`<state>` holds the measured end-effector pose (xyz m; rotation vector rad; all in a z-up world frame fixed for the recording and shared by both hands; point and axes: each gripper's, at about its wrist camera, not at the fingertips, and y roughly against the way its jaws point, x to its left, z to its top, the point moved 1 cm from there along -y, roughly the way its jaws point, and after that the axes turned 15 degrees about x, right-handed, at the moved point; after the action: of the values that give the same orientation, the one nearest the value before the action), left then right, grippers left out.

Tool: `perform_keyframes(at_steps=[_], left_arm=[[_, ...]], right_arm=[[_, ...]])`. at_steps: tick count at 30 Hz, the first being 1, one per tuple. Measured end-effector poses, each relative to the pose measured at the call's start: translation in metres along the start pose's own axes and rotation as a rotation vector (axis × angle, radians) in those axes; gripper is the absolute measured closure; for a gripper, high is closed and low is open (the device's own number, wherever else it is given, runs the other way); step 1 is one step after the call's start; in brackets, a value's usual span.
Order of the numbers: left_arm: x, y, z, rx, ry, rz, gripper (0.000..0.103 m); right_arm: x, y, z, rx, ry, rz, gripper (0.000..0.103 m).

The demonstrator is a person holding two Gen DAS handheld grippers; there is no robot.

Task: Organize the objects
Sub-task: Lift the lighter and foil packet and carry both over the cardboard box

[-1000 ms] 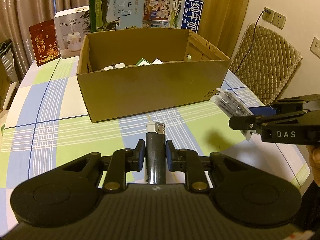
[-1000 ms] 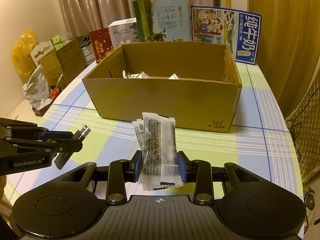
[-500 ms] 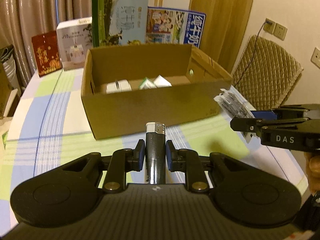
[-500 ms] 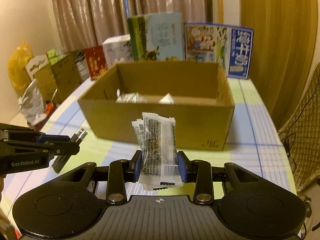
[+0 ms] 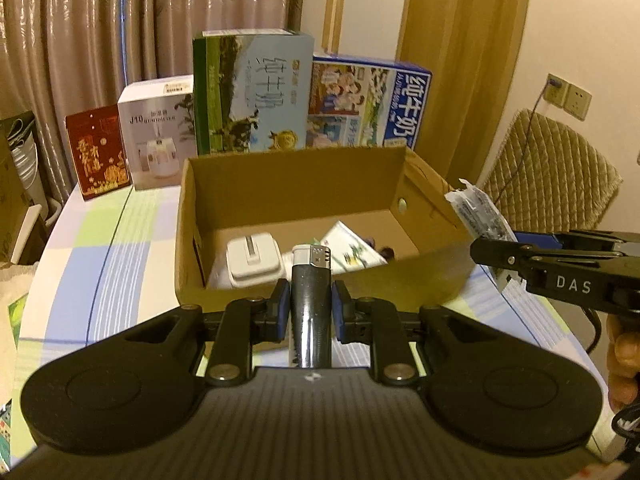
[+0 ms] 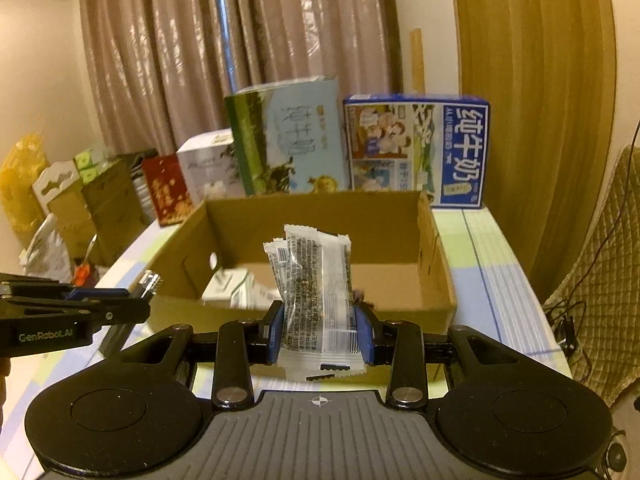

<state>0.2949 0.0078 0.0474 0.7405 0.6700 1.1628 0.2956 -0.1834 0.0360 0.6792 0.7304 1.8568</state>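
- Left gripper (image 5: 310, 306), level, clamps a lighter (image 5: 311, 288) upright; cardboard box (image 5: 320, 280) at 12 o'clock.
- Right gripper (image 6: 319, 326), level, pinches snack packets (image 6: 316, 300) before that box.

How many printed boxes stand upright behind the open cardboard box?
4, in a row along the table's far edge: red box at far left, white box, tall green box, blue box at right. Others may be hidden behind them.
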Motion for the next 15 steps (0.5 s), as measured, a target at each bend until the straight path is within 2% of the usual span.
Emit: perform_keyframes(at_steps=[6,15], left_arm=[[0.007,-0.014,0.030,-0.018,0.002,0.008,0.086],[0.013,-0.040,0.063,-0.014,0.011,0.013,0.086]], right_arm=[[-0.010,-0.022,0.022,0.009,-0.028,-0.046,0.069],[-0.012,-0.045,0.050,-0.007,-0.050,-0.046,0.069]])
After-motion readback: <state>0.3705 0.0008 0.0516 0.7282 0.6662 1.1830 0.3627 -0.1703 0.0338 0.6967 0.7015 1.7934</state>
